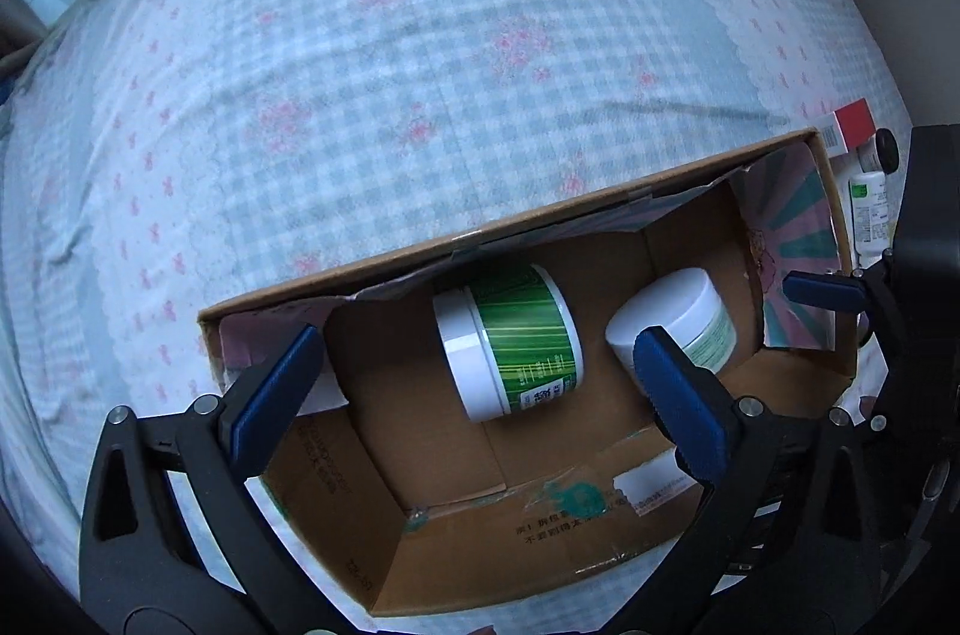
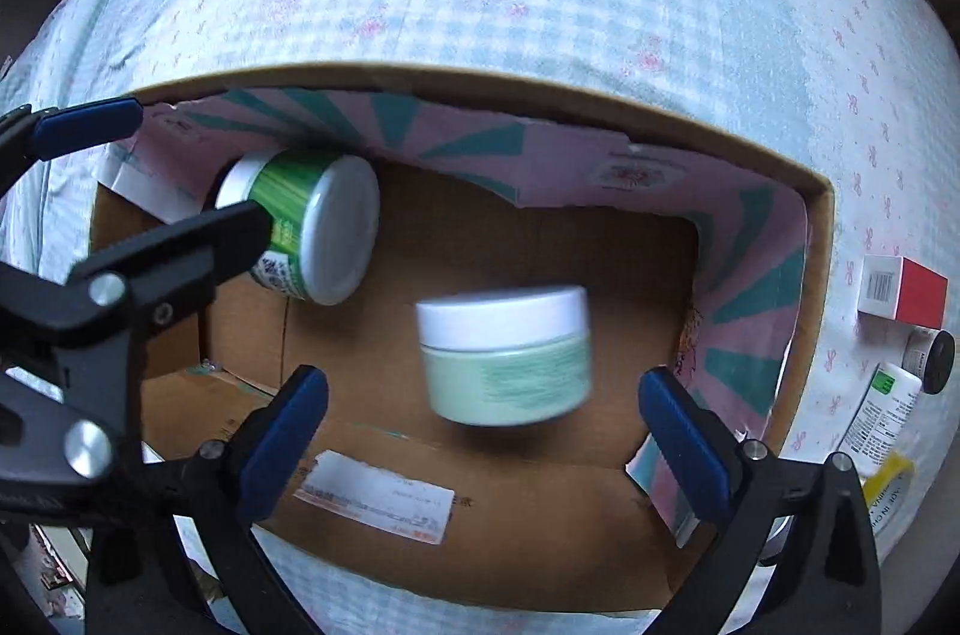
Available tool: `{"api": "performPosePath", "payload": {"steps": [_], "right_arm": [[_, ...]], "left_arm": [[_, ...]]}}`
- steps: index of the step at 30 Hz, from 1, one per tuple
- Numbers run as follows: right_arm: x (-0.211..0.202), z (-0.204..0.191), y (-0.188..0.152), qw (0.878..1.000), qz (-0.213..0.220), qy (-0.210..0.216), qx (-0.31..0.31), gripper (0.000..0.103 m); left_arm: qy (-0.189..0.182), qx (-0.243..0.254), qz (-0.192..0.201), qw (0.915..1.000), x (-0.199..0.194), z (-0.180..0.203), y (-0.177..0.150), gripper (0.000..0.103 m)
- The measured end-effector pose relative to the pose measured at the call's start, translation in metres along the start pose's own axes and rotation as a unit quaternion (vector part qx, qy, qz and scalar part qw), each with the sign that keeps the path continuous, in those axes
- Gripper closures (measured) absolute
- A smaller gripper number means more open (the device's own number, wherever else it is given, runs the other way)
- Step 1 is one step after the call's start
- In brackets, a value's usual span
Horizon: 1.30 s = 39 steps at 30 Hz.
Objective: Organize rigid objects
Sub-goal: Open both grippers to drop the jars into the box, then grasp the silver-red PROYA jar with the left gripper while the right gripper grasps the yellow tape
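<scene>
Evidently, both of your tools had let go over the cardboard box. Your left gripper stood spread wide with nothing between its pads, and the green-striped jar lay on its side on the box floor beneath it. Your right gripper was likewise released; the pale-green jar showed between its pads but apart from them, smeared by motion blur, so I judged it to be dropping or rolling rather than at rest. I could not tell whether it had touched the floor.

Risks noted:
- The pale-green jar could have rolled across the box floor and knocked the green-striped jar, since both are round and neither stood upright.
- Your two grippers worked close together over one box; the left tool's arm crossed the right camera's view, and a careless lift could have clashed them.
- The box rested on soft checked bedding, so a push on its wall could have tipped it.
- A red-and-white carton, a dark-capped bottle and a tube remained outside, just beside the box.
</scene>
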State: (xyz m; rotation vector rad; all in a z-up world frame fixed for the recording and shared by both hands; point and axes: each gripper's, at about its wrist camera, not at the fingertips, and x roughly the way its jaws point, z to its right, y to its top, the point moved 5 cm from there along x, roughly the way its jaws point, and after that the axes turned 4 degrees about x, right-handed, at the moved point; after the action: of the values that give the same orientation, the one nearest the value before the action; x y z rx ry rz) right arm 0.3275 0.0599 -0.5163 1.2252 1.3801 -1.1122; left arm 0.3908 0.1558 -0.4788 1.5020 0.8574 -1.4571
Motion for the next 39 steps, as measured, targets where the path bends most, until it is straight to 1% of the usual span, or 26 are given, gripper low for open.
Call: {"api": "performPosePath", "payload": {"steps": [4,8,13,15,17,21,23,26,29,34,39], "right_arm": [[-0.004,0.003,-0.009,1.000,-0.007,-0.005,0.008,0.000],[-0.014,0.006,-0.016,1.000,-0.006,-0.006,0.011,0.000],[-0.036,0.005,-0.027,1.000,0.014,-0.010,0.009,0.000],[-0.052,-0.004,-0.028,1.000,0.024,-0.013,0.007,0.000],[-0.068,-0.004,-0.037,0.999,0.037,-0.016,0.006,0.000],[-0.103,-0.016,-0.051,0.998,0.062,-0.020,0.012,0.000],[-0.121,-0.021,-0.059,0.997,0.075,-0.014,0.025,0.000],[-0.147,-0.023,-0.070,0.994,0.097,-0.003,0.045,0.000],[-0.171,-0.020,-0.084,0.991,0.119,-0.012,0.063,0.000],[-0.204,0.005,-0.112,0.983,0.151,-0.022,0.101,0.000],[-0.228,0.047,-0.142,0.976,0.170,-0.041,0.130,0.000]], "left_arm": [[0.000,-0.014,0.005,0.9999,-0.008,-0.001,-0.008,0.000],[0.005,-0.019,0.014,0.9997,-0.021,-0.001,-0.015,0.000],[0.013,-0.024,0.034,0.9990,-0.049,-0.002,-0.027,0.000],[0.016,-0.030,0.046,0.9984,-0.066,-0.003,-0.035,0.000],[0.023,-0.034,0.057,0.9975,-0.086,-0.005,-0.044,0.000],[0.039,-0.047,0.078,0.9951,-0.128,-0.007,-0.066,0.000],[0.052,-0.059,0.090,0.9929,-0.150,-0.011,-0.079,0.000],[0.052,-0.082,0.109,0.9893,-0.180,-0.015,-0.098,0.000],[0.053,-0.091,0.129,0.9860,-0.204,-0.014,-0.113,0.000],[0.053,-0.090,0.157,0.9821,-0.227,0.009,-0.127,0.000],[0.035,-0.083,0.167,0.9820,-0.237,0.054,-0.139,0.000]]}}
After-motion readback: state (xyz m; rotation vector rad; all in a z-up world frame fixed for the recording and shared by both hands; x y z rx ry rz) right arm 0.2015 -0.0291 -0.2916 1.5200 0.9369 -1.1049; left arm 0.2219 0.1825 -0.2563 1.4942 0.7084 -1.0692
